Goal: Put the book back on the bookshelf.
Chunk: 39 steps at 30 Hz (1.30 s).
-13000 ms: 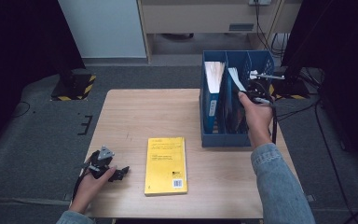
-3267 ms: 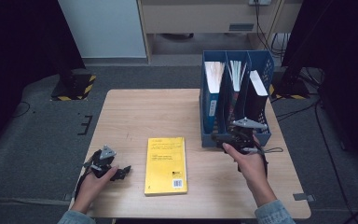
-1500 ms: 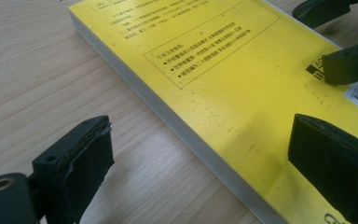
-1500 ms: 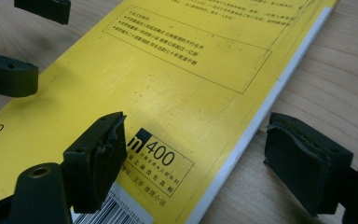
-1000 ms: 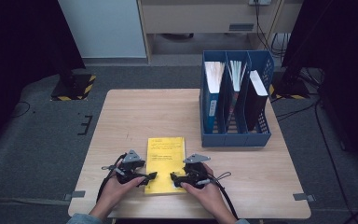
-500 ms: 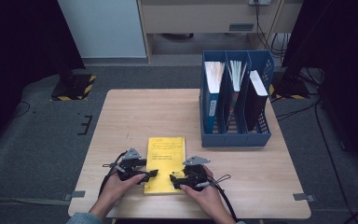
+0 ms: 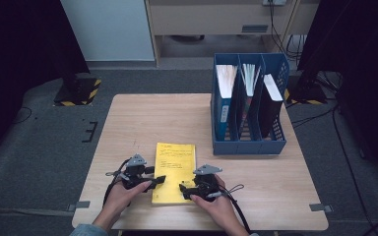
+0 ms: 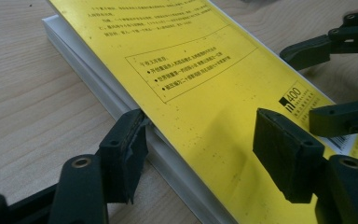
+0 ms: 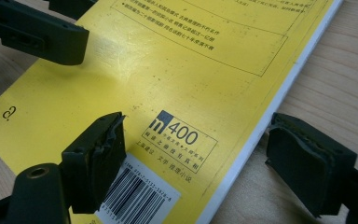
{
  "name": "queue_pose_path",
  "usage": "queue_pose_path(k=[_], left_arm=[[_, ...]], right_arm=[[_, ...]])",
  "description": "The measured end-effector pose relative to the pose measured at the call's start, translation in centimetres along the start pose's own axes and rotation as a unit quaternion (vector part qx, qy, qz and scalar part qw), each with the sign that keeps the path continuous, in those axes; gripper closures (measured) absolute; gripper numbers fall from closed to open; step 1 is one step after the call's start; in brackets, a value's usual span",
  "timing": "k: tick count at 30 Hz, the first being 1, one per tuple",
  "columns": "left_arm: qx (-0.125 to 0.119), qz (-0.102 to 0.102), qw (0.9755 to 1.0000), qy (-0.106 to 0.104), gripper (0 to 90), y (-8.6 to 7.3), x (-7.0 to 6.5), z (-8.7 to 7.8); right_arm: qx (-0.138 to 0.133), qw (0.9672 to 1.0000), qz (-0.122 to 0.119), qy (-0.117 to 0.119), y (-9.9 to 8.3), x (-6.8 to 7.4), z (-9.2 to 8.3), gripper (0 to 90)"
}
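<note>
- A yellow book [image 7: 174, 171] lies flat on the wooden table [image 7: 142, 123], low in the high view and a little left of centre, back cover up, with a barcode label [image 9: 135, 196] at its near corner.
- The left gripper [image 7: 158, 180] comes in from the lower left of that frame and sits at the book's near left edge. In the left gripper view one jaw is down against the white page edge and the other hangs over the yellow cover, not pressing on it. Its jaws have just been closing, with the book's edge between them, yet a gap remains on the cover side.
- The right gripper [image 7: 183, 189] comes in from the lower right and sits at the book's near right corner. In the right gripper view one jaw rests over the cover beside the barcode, the other stands off the book's edge above bare wood. The claw is partly open, straddling the corner without clamping it.
- A blue file rack [image 7: 248, 105] stands well apart in the upper right of the high view, holding upright books.
</note>
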State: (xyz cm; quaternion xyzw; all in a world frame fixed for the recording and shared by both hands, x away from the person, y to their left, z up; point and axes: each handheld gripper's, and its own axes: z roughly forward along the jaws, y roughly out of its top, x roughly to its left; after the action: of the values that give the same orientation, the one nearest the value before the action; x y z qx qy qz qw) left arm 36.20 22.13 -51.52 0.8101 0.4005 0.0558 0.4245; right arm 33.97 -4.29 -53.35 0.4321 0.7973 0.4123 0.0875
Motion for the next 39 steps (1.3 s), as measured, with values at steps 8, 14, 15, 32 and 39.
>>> queue_pose_path(k=[8,14,15,32,39], left_arm=[[0.03,0.026,0.9982,-0.046,37.5,0.4,-0.8,-0.4],[0.036,0.026,0.9981,-0.043,37.2,1.8,-0.4,0.1],[0.042,0.028,0.9979,-0.042,37.2,2.0,-0.3,0.3],[0.145,0.046,0.986,-0.068,43.7,5.2,-0.2,3.3],[0.159,0.05,0.9827,-0.081,53.5,5.6,-0.1,3.6]], right_arm=[[-0.002,1.0,0.0,0.005,0.0,-0.1,0.0,19.5],[-0.002,1.0,0.0,0.008,0.0,-0.2,0.0,19.4],[-0.002,1.0,0.0,0.008,0.0,-0.2,0.0,19.3],[0.0,0.9999,-0.004,0.014,0.0,-0.3,0.0,18.5],[0.004,0.9998,-0.013,0.015,0.0,-0.3,0.0,16.7]])
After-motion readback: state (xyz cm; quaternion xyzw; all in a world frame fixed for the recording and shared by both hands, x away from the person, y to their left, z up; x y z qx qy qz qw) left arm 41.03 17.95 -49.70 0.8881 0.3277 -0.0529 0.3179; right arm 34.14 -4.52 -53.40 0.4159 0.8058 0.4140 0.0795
